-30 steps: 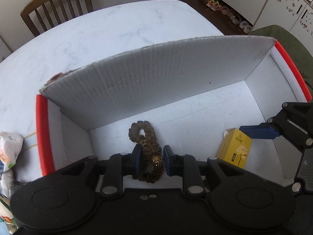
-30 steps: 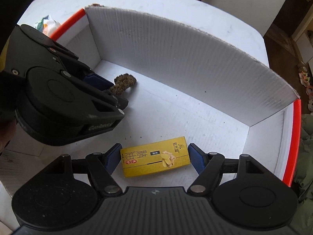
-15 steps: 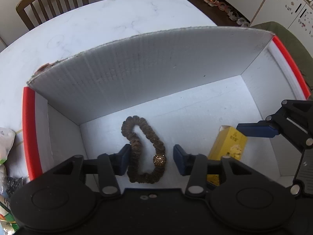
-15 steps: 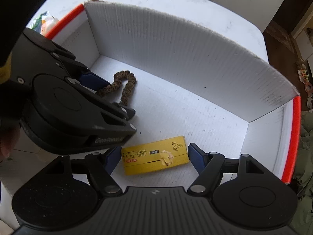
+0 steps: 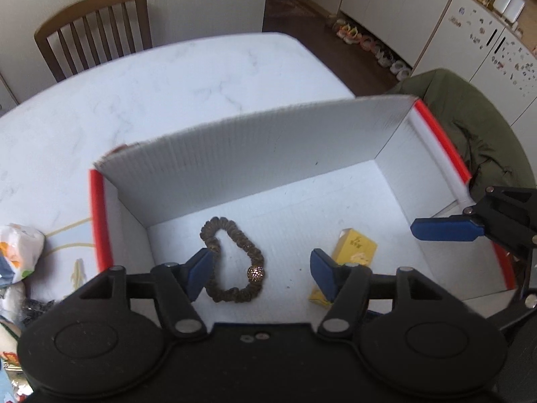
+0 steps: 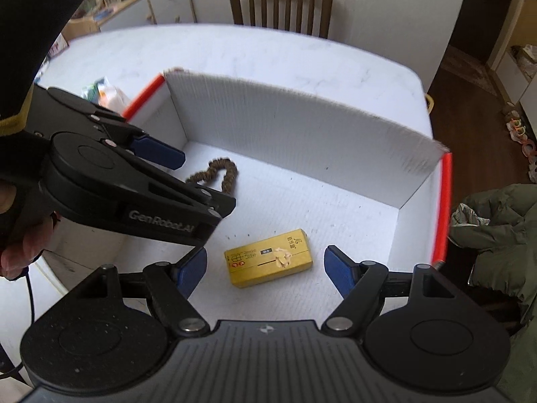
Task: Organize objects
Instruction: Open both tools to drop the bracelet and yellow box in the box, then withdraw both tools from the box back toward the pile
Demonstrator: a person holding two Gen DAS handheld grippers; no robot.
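A white cardboard box point(image 5: 255, 154) point(image 6: 302, 127) with red edges stands on the marble table. On its floor lies a brown scrunchie point(image 5: 231, 262) point(image 6: 214, 174) with a glittery bead. Right of it rests a small yellow carton point(image 5: 355, 247) point(image 6: 268, 262). My left gripper point(image 5: 260, 272) hangs open above the scrunchie, touching nothing. My right gripper point(image 6: 265, 270) is open too, raised above the yellow carton, with a blue fingertip point(image 5: 443, 230) showing in the left wrist view. The left gripper point(image 6: 134, 181) fills the left of the right wrist view, a hand holding it.
Crumpled packets point(image 5: 16, 255) point(image 6: 104, 94) lie on the table left of the box. A wooden chair point(image 5: 94, 40) point(image 6: 280, 0) stands at the far table edge. A green jacket point(image 5: 476, 134) point(image 6: 496, 228) drapes over a seat on the right.
My left gripper let go of the scrunchie, opened wide and lifted away. Both grippers rose up and back from the box; the scrunchie and carton stayed on the box floor.
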